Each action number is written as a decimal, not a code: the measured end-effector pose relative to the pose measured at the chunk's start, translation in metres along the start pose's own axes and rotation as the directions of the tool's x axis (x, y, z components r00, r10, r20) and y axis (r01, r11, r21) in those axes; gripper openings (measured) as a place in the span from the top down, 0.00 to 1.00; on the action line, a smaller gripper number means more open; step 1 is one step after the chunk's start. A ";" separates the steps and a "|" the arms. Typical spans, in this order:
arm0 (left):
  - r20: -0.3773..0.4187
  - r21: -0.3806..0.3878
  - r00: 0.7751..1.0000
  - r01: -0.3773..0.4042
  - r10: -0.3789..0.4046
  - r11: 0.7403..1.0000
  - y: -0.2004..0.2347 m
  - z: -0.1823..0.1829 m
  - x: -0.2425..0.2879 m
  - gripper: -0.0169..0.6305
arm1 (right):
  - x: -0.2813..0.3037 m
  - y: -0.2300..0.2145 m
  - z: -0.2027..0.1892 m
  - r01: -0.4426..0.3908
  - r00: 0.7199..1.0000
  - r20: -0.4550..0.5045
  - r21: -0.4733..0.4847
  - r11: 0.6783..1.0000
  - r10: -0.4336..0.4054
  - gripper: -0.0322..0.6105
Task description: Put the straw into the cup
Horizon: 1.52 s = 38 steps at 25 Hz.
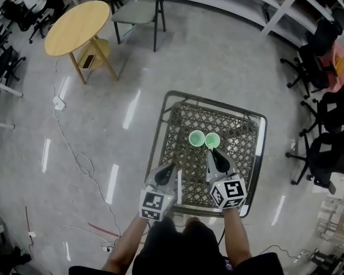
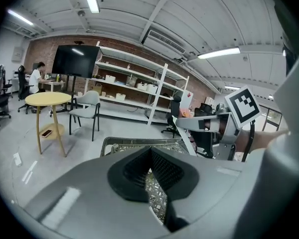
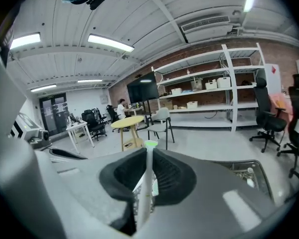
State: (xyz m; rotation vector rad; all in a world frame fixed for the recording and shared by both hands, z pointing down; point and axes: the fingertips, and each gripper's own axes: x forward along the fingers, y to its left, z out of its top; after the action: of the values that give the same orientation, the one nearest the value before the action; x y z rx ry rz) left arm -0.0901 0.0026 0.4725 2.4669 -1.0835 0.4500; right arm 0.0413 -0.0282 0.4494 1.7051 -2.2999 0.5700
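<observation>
A white straw (image 3: pixel 145 193) with a green top runs upright between the pads of my right gripper (image 3: pixel 148 156), which is shut on it. In the head view that gripper (image 1: pixel 214 152) hangs over the metal mesh table (image 1: pixel 258 153). Two green round cups stand side by side on the mesh: one (image 1: pixel 196 137) to the left, the other (image 1: pixel 212 140) just beyond the right gripper's tip. My left gripper (image 1: pixel 167 169) is above the table's near left edge, shut and empty (image 2: pixel 150 151). The left gripper view shows no cup.
A round wooden table (image 1: pixel 77 27) and a grey chair (image 1: pixel 139 10) stand far back left. Black office chairs (image 1: pixel 327 148) line the right side. Cables (image 1: pixel 83 165) trail over the floor at left. White shelving (image 2: pixel 134 91) runs along the brick wall.
</observation>
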 end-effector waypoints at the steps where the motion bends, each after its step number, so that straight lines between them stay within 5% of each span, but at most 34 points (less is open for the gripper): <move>1: 0.001 0.004 1.000 0.007 -0.007 1.000 0.001 0.002 0.002 0.96 | 0.001 -0.001 0.003 0.008 1.000 0.010 0.005 1.000 -0.009 0.89; 11: 0.010 0.036 0.999 0.036 -0.036 0.999 0.006 0.010 0.026 0.96 | 0.013 -0.019 0.020 0.052 0.994 0.090 0.054 0.997 -0.056 0.89; 38: -0.041 -0.051 0.997 -0.064 0.061 0.997 0.048 -0.032 0.100 0.97 | 0.136 -0.062 -0.002 -0.052 0.992 0.119 0.059 0.997 0.044 0.89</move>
State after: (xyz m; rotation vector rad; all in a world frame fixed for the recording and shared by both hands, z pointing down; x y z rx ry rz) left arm -0.0656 -0.0737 0.5561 2.3741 -1.1445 0.4808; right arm 0.0596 -0.1608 0.5163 1.7600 -2.4348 0.5708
